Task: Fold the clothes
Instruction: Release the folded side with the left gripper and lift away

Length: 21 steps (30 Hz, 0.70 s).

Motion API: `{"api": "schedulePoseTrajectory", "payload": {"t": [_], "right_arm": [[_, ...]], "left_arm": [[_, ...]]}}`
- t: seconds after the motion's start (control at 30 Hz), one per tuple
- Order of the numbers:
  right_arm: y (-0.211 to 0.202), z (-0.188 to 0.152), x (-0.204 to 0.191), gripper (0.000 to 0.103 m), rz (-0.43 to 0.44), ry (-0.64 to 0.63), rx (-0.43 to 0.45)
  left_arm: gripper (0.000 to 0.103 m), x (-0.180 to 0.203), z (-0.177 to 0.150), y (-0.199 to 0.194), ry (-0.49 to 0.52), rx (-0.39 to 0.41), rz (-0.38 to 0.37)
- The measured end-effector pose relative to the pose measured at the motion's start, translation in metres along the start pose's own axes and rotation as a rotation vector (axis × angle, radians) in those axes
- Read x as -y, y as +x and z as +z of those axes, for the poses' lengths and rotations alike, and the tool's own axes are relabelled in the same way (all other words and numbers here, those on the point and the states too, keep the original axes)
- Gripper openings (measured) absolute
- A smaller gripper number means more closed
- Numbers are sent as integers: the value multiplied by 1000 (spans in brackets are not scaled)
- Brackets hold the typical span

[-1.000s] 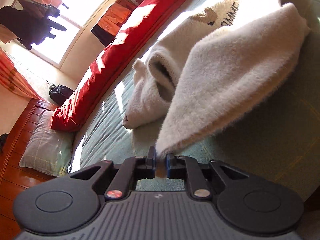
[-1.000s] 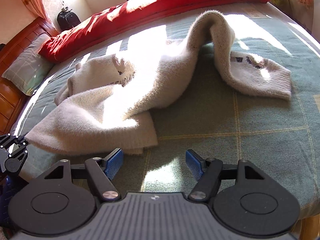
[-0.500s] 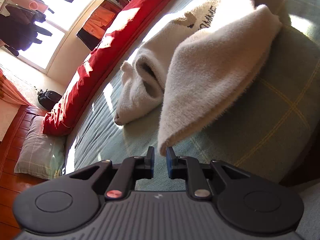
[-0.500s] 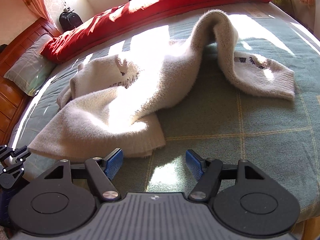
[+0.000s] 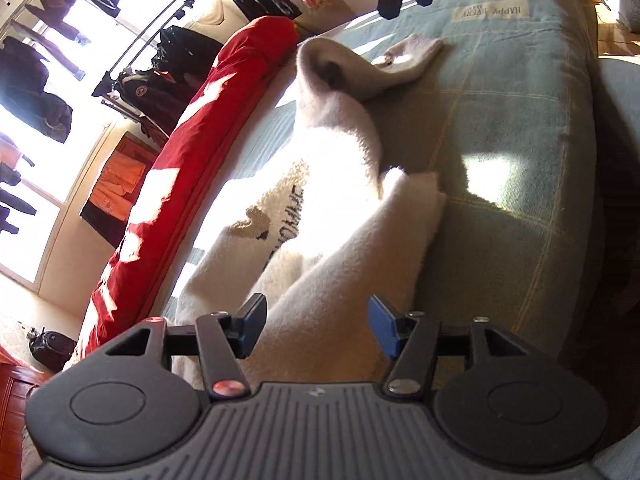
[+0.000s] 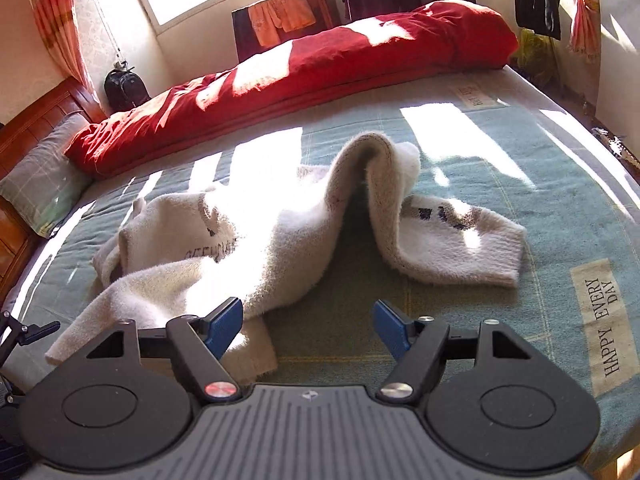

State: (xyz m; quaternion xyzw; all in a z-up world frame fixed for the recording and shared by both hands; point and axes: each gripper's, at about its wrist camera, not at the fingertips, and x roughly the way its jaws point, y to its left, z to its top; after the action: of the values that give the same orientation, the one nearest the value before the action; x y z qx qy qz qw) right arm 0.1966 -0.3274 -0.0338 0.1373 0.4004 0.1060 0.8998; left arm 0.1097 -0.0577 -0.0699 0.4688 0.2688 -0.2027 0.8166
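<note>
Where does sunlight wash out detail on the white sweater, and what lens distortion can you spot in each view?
Left wrist view: glare bleaches the middle of the white sweater, partly hiding its dark lettering; the far end lies in shade, and the bed cover bends strongly. Right wrist view: striped sunlight overexposes the sweater's left half, and the red duvet and bed edge curve, fisheye style.

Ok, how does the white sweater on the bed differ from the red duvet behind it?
The white sweater is fuzzy knit with dark lettering; the red duvet is smooth and plain. The sweater lies crumpled mid-bed with one part humped up; the duvet is folded into a long roll along the far edge. The sweater looks smaller than the duvet. Both rest on the green bedspread, partly sunlit.
</note>
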Motion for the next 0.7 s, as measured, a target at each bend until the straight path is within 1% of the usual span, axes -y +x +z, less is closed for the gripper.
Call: {"api": "schedulePoseTrajectory", "payload": {"t": [0.07,0.17,0.23,0.3,0.4,0.47,0.53,0.57,0.63,0.7], "right_arm": [[4,-8,6,76,5,26,-15],[10,-19,14,76,8,61,-41],[13,-26,21,76,10,87,-54],[15,-30,29,76,8,109,-60],[17,-34,40,76,4,135,-62],[20,-36,47,76,5,153,-65],[24,-37,51,76,9,167,-69],[27,-37,53,76,12,174,-72],[31,-38,54,76,17,184,-78],[32,-38,52,76,29,181,-82]], "left_arm": [[58,17,28,18,73,40,-45],[58,40,58,48,141,44,-109],[58,52,70,72,171,7,-144],[58,60,74,92,172,-46,-172],[58,66,71,113,181,-122,-171],[48,66,68,120,166,-156,-171],[20,62,65,122,134,-175,-171],[18,59,65,122,116,-175,-164],[13,44,65,113,33,-153,-166],[12,28,65,104,-48,-130,-167]]}}
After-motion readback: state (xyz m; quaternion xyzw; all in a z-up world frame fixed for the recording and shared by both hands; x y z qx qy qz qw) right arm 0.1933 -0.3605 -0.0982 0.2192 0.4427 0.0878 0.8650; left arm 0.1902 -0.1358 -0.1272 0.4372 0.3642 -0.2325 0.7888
